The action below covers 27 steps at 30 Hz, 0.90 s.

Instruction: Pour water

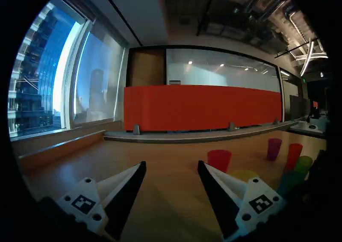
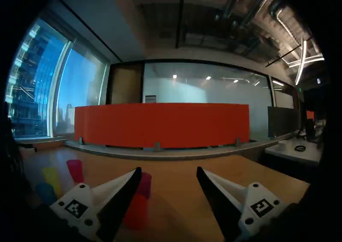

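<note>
Wood-topped table [image 1: 171,216] is faced by the left gripper [image 1: 171,163], jaws apart and empty, translucent coloured plastic cups [image 1: 219,160] standing rightward, while the right gripper [image 2: 169,169], jaws likewise apart, is best closed squarely around the nearest red plastic cup [image 2: 137,212] at mid-height.

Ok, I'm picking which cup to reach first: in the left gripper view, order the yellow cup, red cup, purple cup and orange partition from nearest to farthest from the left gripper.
1. Yellow cup, just behind the right-side finger of the left gripper.
2. Red cup, a little beyond, right of centre.
3. Purple cup, farther off to the right.
4. Orange partition, along the back.
</note>
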Available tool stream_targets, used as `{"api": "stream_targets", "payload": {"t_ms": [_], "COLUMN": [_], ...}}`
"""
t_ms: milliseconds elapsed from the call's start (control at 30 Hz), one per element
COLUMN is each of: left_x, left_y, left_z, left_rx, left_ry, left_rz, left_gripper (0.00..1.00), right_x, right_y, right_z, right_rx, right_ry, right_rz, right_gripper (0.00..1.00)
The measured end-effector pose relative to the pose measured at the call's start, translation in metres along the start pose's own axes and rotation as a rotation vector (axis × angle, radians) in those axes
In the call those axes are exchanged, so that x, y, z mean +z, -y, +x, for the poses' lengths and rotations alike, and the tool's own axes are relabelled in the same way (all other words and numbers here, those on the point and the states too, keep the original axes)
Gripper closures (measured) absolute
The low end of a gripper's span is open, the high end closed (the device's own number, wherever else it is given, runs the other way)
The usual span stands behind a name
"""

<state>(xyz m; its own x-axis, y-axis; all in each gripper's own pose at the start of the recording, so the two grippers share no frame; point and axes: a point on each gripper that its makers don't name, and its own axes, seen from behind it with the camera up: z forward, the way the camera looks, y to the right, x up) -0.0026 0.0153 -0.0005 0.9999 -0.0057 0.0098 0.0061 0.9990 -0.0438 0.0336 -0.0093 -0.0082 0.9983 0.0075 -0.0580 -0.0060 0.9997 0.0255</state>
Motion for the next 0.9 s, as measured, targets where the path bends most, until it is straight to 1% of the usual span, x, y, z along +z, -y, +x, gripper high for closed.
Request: {"api": "stream_targets", "payload": {"t_ms": [100,267,433,900], "left_x": [0.000,0.000,0.000,0.000], "left_y": [0.000,0.000,0.000,0.000], "left_z": [0.000,0.000,0.000,-0.001], "left_rx": [0.000,0.000,0.000,0.000], "left_ry": [0.000,0.000,0.000,0.000], "left_rz": [0.000,0.000,0.000,0.000], "left_gripper": [0.11,0.11,0.11,0.11], "right_x": [0.000,0.000,0.002,0.004], "right_y": [0.001,-0.003,-0.007,-0.010], "right_z": [-0.007,-0.016,-0.022,-0.033], "right_rx": [0.009,0.018,0.018,0.011], "right_ry": [0.008,0.022,0.030,0.049], "right_rz": [0.005,-0.003,-0.011,-0.019], "right_gripper": [0.01,0.01,0.01,0.01]}}
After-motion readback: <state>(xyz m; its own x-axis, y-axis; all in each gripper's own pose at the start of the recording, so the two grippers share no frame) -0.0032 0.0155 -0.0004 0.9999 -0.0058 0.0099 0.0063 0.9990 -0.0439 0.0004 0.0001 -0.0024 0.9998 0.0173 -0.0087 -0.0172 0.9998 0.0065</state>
